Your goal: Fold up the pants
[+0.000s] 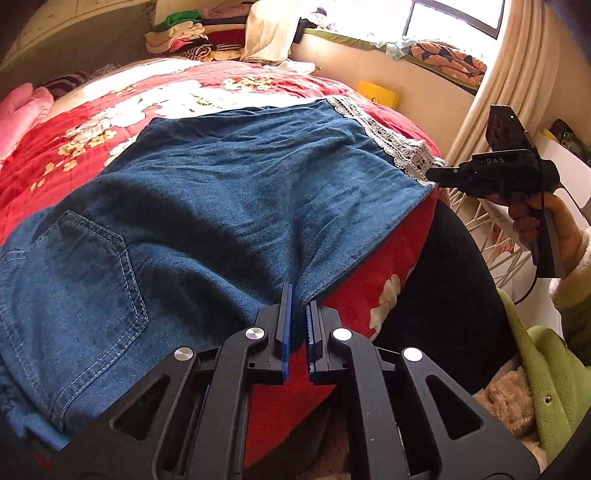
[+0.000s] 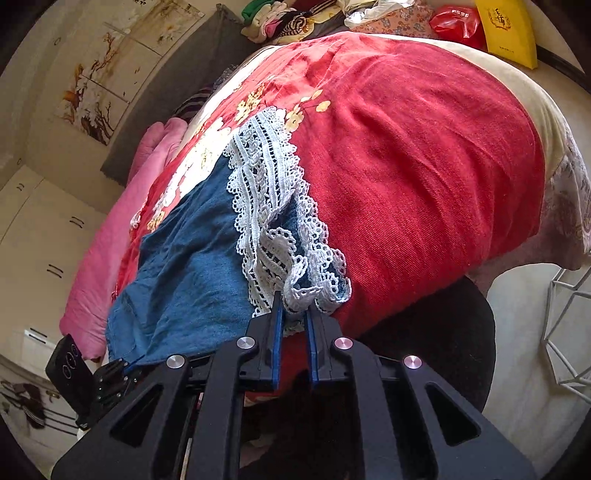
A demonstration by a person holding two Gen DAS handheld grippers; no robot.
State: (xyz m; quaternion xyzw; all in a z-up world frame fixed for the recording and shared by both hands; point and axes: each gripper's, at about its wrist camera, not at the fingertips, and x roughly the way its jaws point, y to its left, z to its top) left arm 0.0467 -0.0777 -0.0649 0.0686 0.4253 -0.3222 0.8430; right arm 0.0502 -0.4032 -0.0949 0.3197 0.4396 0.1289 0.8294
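Note:
Blue denim pants (image 1: pixel 229 192) with a white lace hem (image 1: pixel 384 136) lie spread on a red floral bed cover (image 1: pixel 74 147). A back pocket (image 1: pixel 92 273) faces up at the left. My left gripper (image 1: pixel 298 295) is shut on the near edge of the pants at the crotch. My right gripper (image 2: pixel 295 302) is shut on the near corner of the lace hem (image 2: pixel 266 206), which is bunched at the fingertips. The right gripper also shows in the left wrist view (image 1: pixel 439 173), at the hem corner by the bed's right edge. The left gripper shows at the lower left of the right wrist view (image 2: pixel 129 363).
The red cover (image 2: pixel 424 166) fills the bed. A pink blanket (image 2: pixel 110 240) lies at the far side. Piled clothes (image 1: pixel 192 33) sit at the head. A yellow box (image 2: pixel 509 29) and a red bag (image 2: pixel 458 22) rest nearby. A white wire basket (image 2: pixel 569 325) stands at the right.

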